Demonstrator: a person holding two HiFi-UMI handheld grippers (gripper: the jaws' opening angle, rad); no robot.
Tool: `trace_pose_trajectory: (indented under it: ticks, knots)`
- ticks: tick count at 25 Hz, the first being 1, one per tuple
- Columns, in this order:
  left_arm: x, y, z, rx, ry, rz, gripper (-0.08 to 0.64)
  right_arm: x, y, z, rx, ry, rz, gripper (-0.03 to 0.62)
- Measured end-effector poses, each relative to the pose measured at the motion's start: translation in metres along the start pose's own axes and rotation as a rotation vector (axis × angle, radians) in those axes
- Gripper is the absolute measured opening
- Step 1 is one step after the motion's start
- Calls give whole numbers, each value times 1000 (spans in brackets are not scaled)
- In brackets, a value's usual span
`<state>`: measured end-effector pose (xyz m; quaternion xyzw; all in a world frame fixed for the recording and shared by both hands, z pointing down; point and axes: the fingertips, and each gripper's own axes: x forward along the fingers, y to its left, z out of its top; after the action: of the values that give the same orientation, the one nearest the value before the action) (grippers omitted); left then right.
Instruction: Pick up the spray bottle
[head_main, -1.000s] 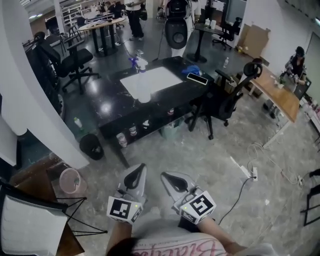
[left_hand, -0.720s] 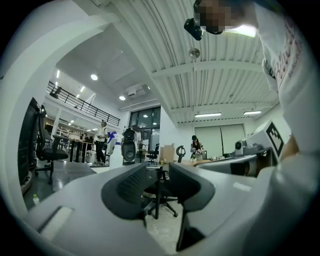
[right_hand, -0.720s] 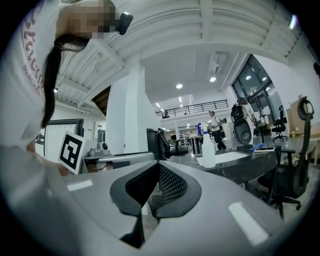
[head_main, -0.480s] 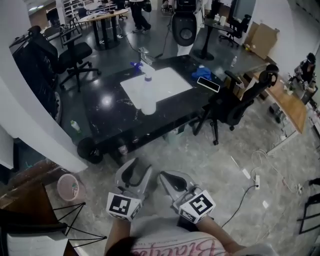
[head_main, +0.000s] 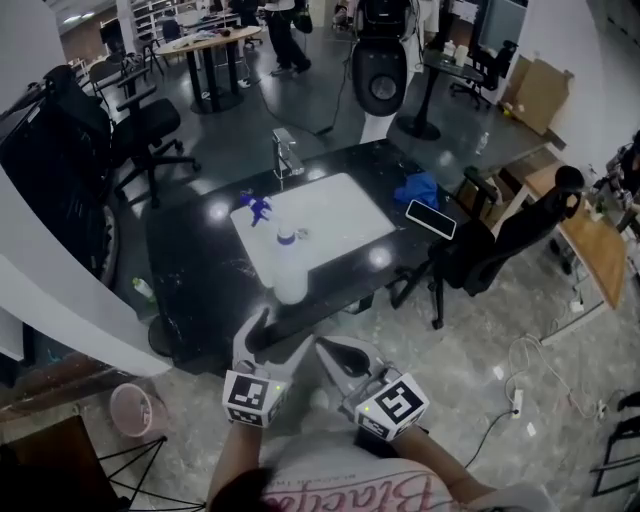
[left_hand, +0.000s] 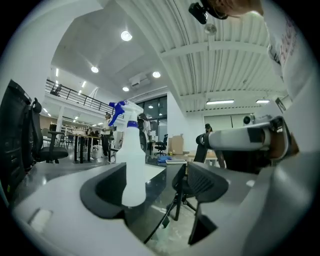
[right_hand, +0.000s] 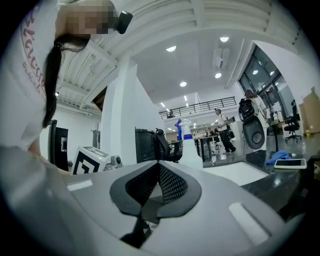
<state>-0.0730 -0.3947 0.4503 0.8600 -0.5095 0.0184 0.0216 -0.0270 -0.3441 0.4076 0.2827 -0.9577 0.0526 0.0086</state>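
The spray bottle (head_main: 283, 265), white with a blue trigger head, stands upright on the white mat (head_main: 340, 215) near the front edge of the black table (head_main: 190, 260). My left gripper (head_main: 278, 337) is held level just short of that edge, below the bottle. Its jaws have just been opening and stand open with nothing between them. In the left gripper view the spray bottle (left_hand: 131, 165) shows ahead beyond the left gripper (left_hand: 160, 182). My right gripper (head_main: 338, 357) is beside the left one, shut and empty. The right gripper view has the spray bottle (right_hand: 189, 150) far ahead of the right gripper (right_hand: 157, 187).
A blue cloth (head_main: 417, 188), a dark tablet (head_main: 431, 220) and a metal stand (head_main: 285, 152) are on the table. A black office chair (head_main: 475, 252) stands at its right, another chair (head_main: 150, 125) at far left. A white column (head_main: 50, 290) and pink bin (head_main: 130, 408) are at left.
The view has moved toward the table, so the bottle and table edge are much closer. The left gripper's jaws went from shut to open. The right gripper stayed shut.
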Motion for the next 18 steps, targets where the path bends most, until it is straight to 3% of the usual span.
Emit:
trace_pose_trajectory:
  ticks: [8,14,18]
  knots:
    - [72,48,-30,-6,61,56,439,45,-53,11,-30,6,63,2]
    - [104,66,-39,-2,67,61,442,52,-83,12,-8,9,21,2]
    - [120,65,-38,7,51,14,442,56,-91,11,-39,-1,3,2]
